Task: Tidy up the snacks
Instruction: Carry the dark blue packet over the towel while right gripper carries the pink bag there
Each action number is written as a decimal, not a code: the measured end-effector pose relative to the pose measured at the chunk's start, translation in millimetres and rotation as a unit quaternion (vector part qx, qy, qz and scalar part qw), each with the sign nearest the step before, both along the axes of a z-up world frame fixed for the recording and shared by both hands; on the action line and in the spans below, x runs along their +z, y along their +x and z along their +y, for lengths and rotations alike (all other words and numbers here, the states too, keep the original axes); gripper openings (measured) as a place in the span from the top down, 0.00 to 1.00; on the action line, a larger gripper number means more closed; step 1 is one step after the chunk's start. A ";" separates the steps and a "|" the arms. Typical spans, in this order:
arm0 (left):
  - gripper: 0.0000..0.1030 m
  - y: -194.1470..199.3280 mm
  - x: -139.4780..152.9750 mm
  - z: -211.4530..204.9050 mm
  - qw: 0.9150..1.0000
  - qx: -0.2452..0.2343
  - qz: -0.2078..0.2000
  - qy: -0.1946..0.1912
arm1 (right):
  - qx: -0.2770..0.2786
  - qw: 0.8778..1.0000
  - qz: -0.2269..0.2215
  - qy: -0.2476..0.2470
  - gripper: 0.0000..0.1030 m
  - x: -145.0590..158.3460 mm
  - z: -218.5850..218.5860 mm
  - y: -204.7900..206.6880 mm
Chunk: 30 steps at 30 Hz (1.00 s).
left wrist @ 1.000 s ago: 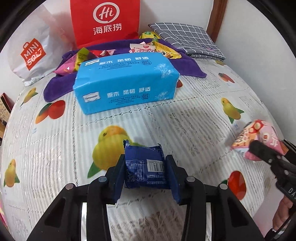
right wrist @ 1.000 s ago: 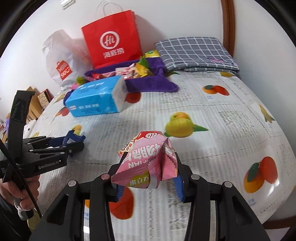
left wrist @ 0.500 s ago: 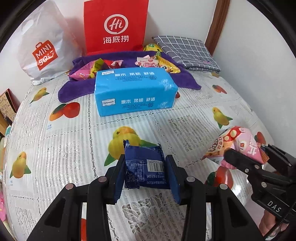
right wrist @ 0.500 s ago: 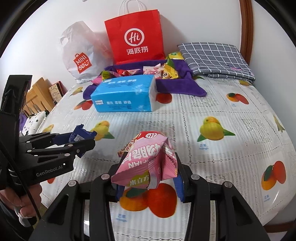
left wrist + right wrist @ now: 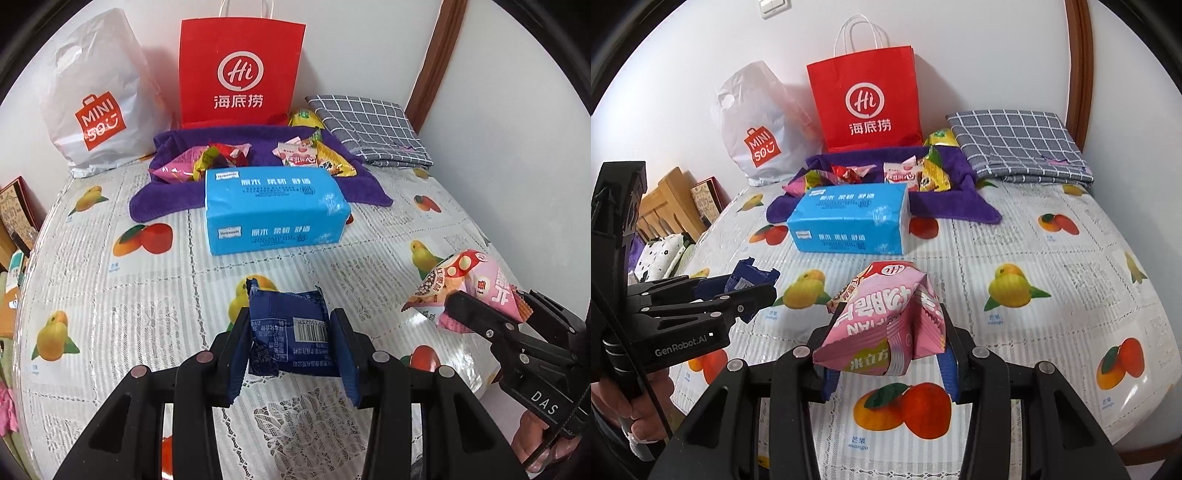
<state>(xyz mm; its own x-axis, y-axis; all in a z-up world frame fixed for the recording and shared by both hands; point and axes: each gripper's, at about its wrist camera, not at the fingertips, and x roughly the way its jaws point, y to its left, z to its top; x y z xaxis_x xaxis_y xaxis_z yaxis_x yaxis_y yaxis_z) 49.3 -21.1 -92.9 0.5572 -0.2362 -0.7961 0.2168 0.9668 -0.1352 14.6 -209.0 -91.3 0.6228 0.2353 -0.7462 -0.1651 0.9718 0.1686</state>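
The carrying step seems in hand: the left gripper [image 5: 291, 343] pinches a dark blue snack packet [image 5: 290, 332] and the right gripper [image 5: 890, 354] pinches a pink snack bag [image 5: 886, 325], both held above the fruit-print desk [image 5: 1052, 266], on the near side of the blue tissue pack [image 5: 275, 208]. Next, I judge, both must travel past the tissue pack to the purple towel [image 5: 170, 195] behind it, where other snacks lie, and release there.

We cannot read the small print on the blue tissue pack [image 5: 277, 210]; it hides part of the purple towel [image 5: 173, 199] behind.
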 end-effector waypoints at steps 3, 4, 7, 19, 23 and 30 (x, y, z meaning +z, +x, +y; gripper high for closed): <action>0.61 1.3 4.6 0.3 1.000 0.000 -0.003 -0.001 | -0.002 1.000 -0.005 0.004 0.58 6.3 0.2 2.1; 0.61 1.7 7.1 0.2 1.000 -0.001 -0.005 -0.002 | -0.002 1.000 -0.007 0.005 0.58 8.1 0.3 2.7; 0.61 2.6 13.3 0.1 1.000 -0.003 -0.011 -0.003 | -0.004 1.000 -0.012 0.009 0.58 15.0 1.0 5.9; 0.61 14.1 29.4 -0.2 1.000 -0.002 -0.022 -0.010 | -0.005 1.000 -0.025 0.010 0.58 30.2 1.2 21.0; 0.61 20.2 33.5 -0.3 1.000 0.000 -0.026 -0.011 | -0.004 1.000 -0.024 0.010 0.58 31.0 1.7 28.0; 0.61 35.7 38.4 0.5 1.000 0.002 -0.027 -0.009 | -0.001 1.000 -0.028 0.009 0.58 36.9 3.6 46.2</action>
<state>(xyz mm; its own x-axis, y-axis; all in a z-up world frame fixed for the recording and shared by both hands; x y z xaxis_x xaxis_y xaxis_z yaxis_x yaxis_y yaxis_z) 85.0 -20.6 -54.5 0.5997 -0.2486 -0.7606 0.2210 0.9650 -0.1412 60.9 -205.3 -54.4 0.6648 0.2469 -0.7051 -0.1722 0.9690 0.1770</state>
